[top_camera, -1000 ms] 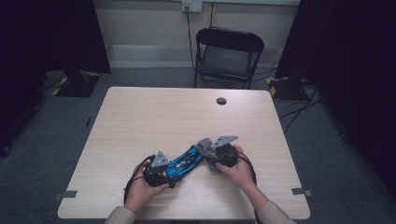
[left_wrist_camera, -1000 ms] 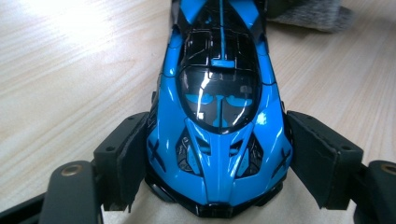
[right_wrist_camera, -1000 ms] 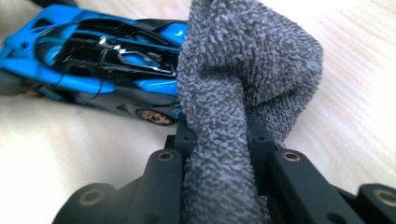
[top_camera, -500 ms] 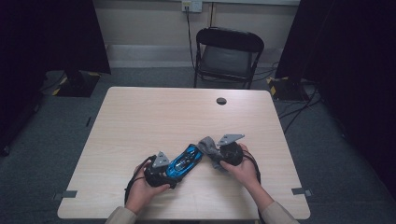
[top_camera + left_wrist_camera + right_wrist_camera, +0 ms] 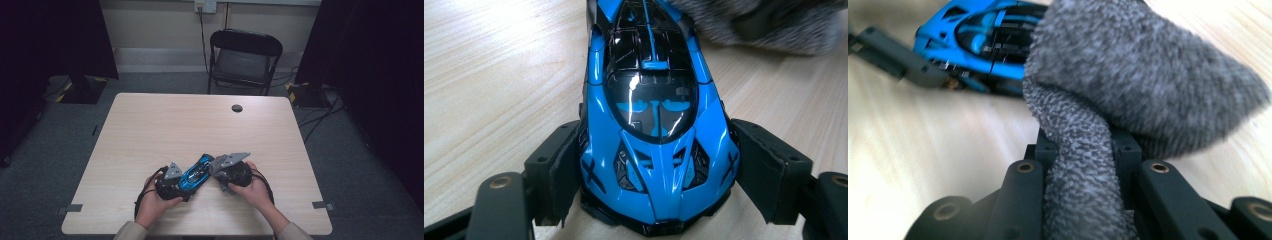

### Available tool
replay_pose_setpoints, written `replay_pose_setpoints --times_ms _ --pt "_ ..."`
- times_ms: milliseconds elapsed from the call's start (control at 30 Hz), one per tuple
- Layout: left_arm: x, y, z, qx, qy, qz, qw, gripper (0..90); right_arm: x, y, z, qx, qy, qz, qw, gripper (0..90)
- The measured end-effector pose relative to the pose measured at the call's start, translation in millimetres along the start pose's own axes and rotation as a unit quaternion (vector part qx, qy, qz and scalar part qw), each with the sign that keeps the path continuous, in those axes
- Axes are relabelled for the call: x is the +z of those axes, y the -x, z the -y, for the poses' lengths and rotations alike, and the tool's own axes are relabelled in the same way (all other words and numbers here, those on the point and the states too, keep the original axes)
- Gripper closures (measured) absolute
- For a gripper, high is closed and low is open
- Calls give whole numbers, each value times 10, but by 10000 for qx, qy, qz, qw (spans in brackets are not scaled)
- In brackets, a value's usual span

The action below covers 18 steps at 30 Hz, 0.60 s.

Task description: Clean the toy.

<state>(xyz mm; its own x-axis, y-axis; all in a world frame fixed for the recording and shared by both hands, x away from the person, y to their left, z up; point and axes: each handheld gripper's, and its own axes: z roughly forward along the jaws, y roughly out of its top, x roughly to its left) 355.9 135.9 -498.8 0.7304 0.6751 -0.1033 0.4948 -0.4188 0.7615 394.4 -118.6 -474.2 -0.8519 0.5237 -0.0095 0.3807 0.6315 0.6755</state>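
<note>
Clamping a glossy blue car (image 5: 656, 120) on the pale woodgrain surface (image 5: 150, 130), the left hand-held gripper (image 5: 656, 175) grips its flanks (the right hand-held gripper (image 5: 1080, 165) pinches a nubby grey cloth (image 5: 1143, 75)).

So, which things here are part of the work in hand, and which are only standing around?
Part of the work:
- glossy blue and black toy car, between the left tongs
- grey knitted cloth, clamped in the right tongs
- light wooden table, under the car

Only standing around:
- black folding chair
- wall socket
</note>
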Motion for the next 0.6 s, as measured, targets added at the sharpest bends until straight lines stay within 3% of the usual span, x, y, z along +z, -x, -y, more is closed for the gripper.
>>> replay_pose_setpoints --times_ms 100,333,600 --pt "7 -10 -6 -144 32 -9 9999 241 62 33 -76 9 -38 20 10000 733" --pt "48 22 -36 -258 54 -61 9996 232 101 125 -136 7 -106 112 9999 735" --pt "62 86 -39 -143 55 135 9998 244 120 253 -125 173 6 203 9996 734"
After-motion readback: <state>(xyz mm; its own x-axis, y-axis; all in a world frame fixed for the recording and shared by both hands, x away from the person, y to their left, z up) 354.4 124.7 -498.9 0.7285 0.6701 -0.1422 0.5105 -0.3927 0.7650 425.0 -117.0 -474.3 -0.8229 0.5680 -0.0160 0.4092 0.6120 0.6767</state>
